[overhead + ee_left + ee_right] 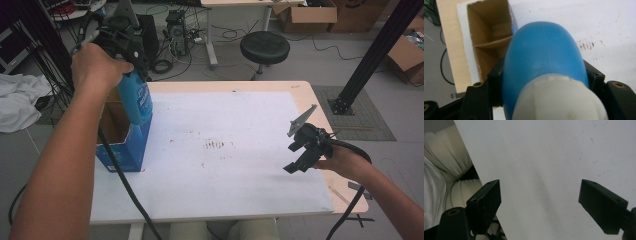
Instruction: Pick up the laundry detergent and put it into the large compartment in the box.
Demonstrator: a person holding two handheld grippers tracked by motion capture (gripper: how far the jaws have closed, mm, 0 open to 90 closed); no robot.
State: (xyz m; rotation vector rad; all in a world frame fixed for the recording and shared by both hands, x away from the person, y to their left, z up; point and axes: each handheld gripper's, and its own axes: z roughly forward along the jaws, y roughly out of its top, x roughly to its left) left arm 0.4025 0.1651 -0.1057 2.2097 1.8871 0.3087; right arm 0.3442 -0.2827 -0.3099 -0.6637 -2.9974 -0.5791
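Left gripper view has the left gripper [544,82] clamped on a blue bottle [544,57] just below its white cap [556,100], poised above the open cardboard box [489,42] probably to lower it inside, while the right gripper [549,202] idles agape over the white mat [549,150].

the left claw [544,82] clamps a blue bottle [544,52] above an open cardboard box [489,37].

A lab or workshop: bare grey floor, a black stool [264,46] at 12 o'clock, cardboard boxes [306,13] at 1 o'clock, tangled cables [172,50] and computer gear at 11 o'clock.
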